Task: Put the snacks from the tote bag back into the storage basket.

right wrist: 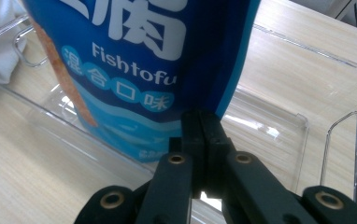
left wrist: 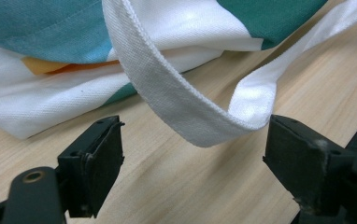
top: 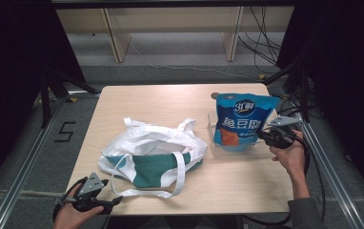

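A white and green tote bag (top: pixel 151 152) lies crumpled on the wooden table (top: pixel 146 102), left of centre. In the left gripper view one white strap (left wrist: pixel 186 107) of it loops down between the jaws of my left gripper (left wrist: pixel 193 154), which stands open with neither pad touching the strap. That left gripper (top: pixel 116 200) sits at the table's near left edge. A blue fish tofu bag (top: pixel 239 119) stands upright in a clear plastic tray (top: pixel 261 151) at the right. My right gripper (right wrist: pixel 200 121) is shut on the lower side edge of the fish tofu bag (right wrist: pixel 144 60).
The clear plastic tray (right wrist: pixel 307 93) has low walls and wire handles. Wooden shelf legs (top: pixel 118 45) and cables (top: pixel 261 43) lie beyond the table's far edge. Metal rails run along both sides of the table on the floor.
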